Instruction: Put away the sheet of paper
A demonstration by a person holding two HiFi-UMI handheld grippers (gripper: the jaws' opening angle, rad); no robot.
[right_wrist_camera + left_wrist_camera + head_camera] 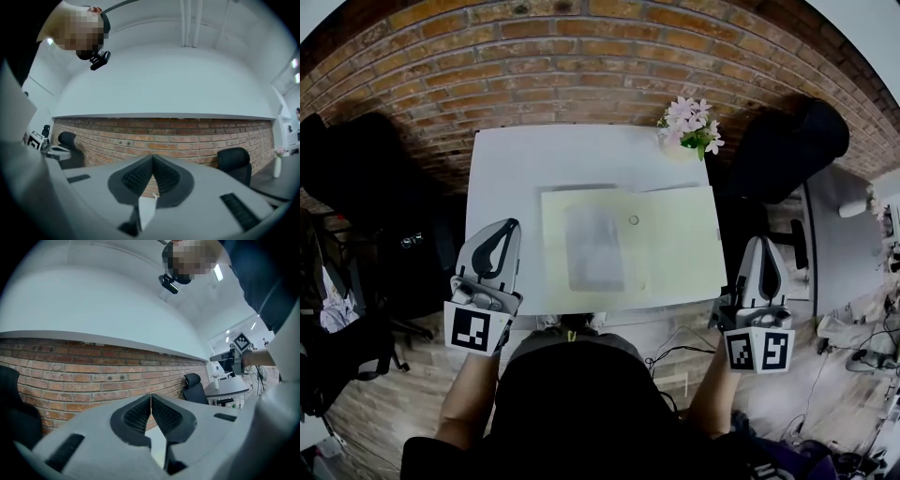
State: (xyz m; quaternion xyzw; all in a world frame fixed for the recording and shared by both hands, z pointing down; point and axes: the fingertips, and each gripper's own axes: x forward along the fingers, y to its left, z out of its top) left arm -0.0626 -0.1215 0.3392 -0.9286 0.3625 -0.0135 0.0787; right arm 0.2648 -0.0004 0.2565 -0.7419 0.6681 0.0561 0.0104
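The white sheet of paper lay flat on the left half of an open pale-yellow card folder, in the middle of the white rectangular table before a red brick wall. The left gripper hovered at the table's near left edge, its jaws pressed together on nothing. The right gripper, likewise closed and empty, hung just off the near right corner. A vase of pink flowers stood at the far right corner, between two black office chairs.
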